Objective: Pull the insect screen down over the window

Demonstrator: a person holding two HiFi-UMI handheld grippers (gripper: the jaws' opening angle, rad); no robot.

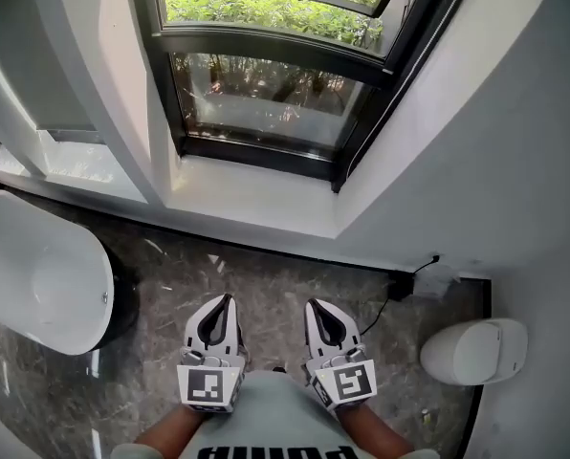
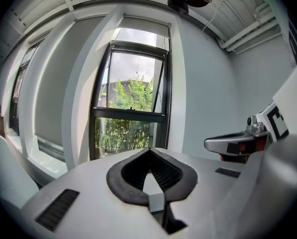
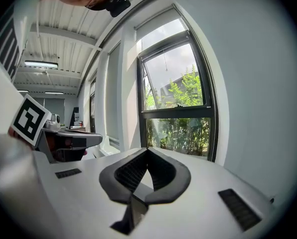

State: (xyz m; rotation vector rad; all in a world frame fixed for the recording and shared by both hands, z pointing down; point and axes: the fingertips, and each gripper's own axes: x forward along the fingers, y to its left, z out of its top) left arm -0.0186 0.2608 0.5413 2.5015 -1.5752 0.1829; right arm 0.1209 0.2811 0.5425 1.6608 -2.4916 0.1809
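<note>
The black-framed window (image 1: pixel 261 98) stands ahead above a white sill (image 1: pixel 256 204), with green bushes outside; its upper sash is tilted open. In the left gripper view a pale rolled-up screen (image 2: pixel 142 25) sits at the window's top, and a thin cord (image 2: pixel 137 68) hangs from it. The right gripper view shows the same screen (image 3: pixel 158 26) and cord (image 3: pixel 164 59). My left gripper (image 1: pixel 227 300) and right gripper (image 1: pixel 313 305) are side by side low over the floor, short of the sill and pointing at the window. Both are shut with nothing between the jaws, as seen in the left gripper (image 2: pixel 149 149) and right gripper (image 3: pixel 147 148) views.
A white tub (image 1: pixel 36 275) stands on the marble floor at the left. At the right a white rounded container (image 1: pixel 471 350) sits by the wall, and a black cable with a plug (image 1: pixel 400 285) lies under the sill. A grey wall closes the right side.
</note>
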